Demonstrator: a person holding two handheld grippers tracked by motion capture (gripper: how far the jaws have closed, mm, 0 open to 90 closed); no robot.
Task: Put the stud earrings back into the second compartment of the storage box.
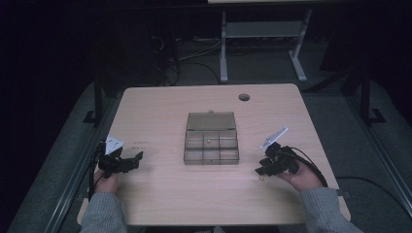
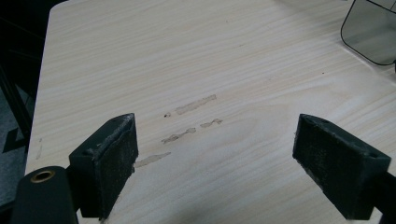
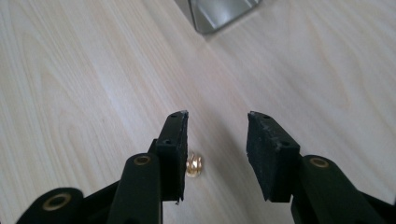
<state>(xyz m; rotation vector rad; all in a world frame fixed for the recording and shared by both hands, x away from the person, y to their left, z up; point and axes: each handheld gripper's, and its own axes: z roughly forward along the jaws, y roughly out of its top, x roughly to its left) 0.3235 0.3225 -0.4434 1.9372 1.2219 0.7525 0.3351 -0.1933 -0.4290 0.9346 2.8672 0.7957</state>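
A clear plastic compartment box (image 1: pixel 211 141) with its lid open sits mid-table; one small gold piece lies in a middle compartment. A small gold ring-like piece (image 3: pixel 194 165) lies on the wood just under my right gripper (image 3: pixel 217 140), beside its left jaw and not held; the same gold piece (image 1: pixel 262 178) shows in the high view. My right gripper (image 1: pixel 265 169) is open, right of the box. My left gripper (image 1: pixel 135 159) rests open at the table's left; in its own view the left gripper (image 2: pixel 212 156) has only bare wood between the jaws.
The wooden table (image 1: pixel 160 194) has a round cable hole (image 1: pixel 244 97) at the far right. Faint tape marks (image 2: pixel 187 121) show on the wood ahead of the left jaws. A box corner (image 3: pixel 219 14) lies ahead of the right jaws. Table legs and cables lie beyond.
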